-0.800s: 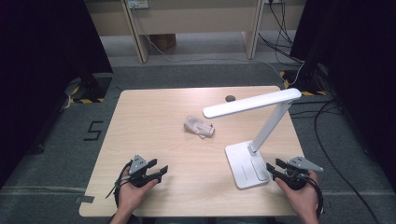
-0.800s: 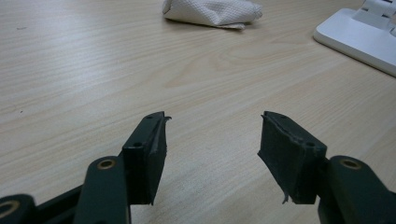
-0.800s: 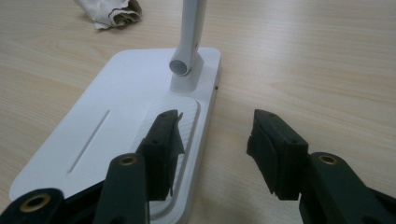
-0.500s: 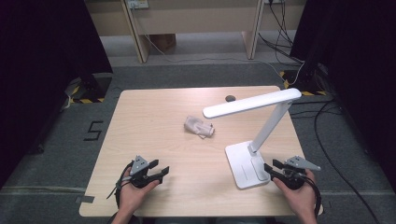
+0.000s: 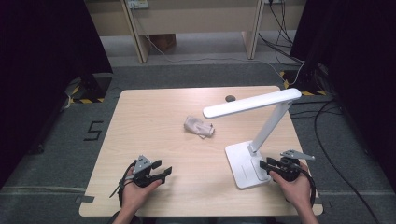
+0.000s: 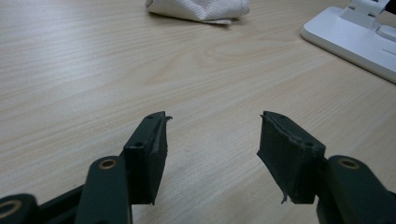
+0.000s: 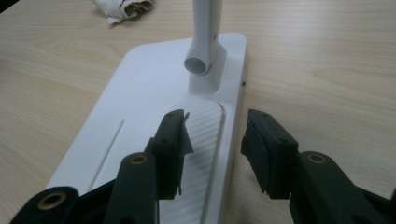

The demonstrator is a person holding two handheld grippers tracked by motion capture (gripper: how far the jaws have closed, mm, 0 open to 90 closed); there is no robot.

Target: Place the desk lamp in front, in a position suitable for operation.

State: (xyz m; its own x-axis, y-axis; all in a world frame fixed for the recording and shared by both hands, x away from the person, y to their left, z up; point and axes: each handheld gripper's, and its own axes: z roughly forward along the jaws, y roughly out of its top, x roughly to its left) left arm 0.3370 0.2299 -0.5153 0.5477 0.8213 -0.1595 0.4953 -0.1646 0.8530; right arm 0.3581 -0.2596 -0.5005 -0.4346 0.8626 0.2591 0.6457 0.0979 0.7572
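A light wooden table (image 5: pixel 154 121) stands on grey carpet, seen from above, with a person's two forearms coming in from the near edge.

The largest thing on it is a white desk lamp (image 5: pixel 261 135) at the right side. Its flat rectangular base (image 5: pixel 243 163) lies near the right near corner, a slanted arm rises from it, and a long light bar reaches left over the table. In the right gripper view the base (image 7: pixel 154 93) has a ribbed oval panel on its near end and the lamp's hinge post stands just beyond that.

A crumpled greyish-white paper towel (image 5: pixel 198 126) lies near the middle of the table, left of the lamp and well apart from both hands. It also appears at the far edge of the left gripper view (image 6: pixel 198 9) and at the far left in the right gripper view (image 7: pixel 122 9).

A small dark round object (image 5: pixel 229 98) sits close to the far edge of the table; what it is cannot be told.

The right gripper (image 5: pixel 272 166) is at the near right end of the lamp base. Its jaws stand apart, one above the ribbed panel and the other over the bare wood beside the base edge; they clamp nothing.

The left gripper (image 5: pixel 161 171) rests low at the near left of the table. Its jaws are spread wide over bare wood, with nothing between them.
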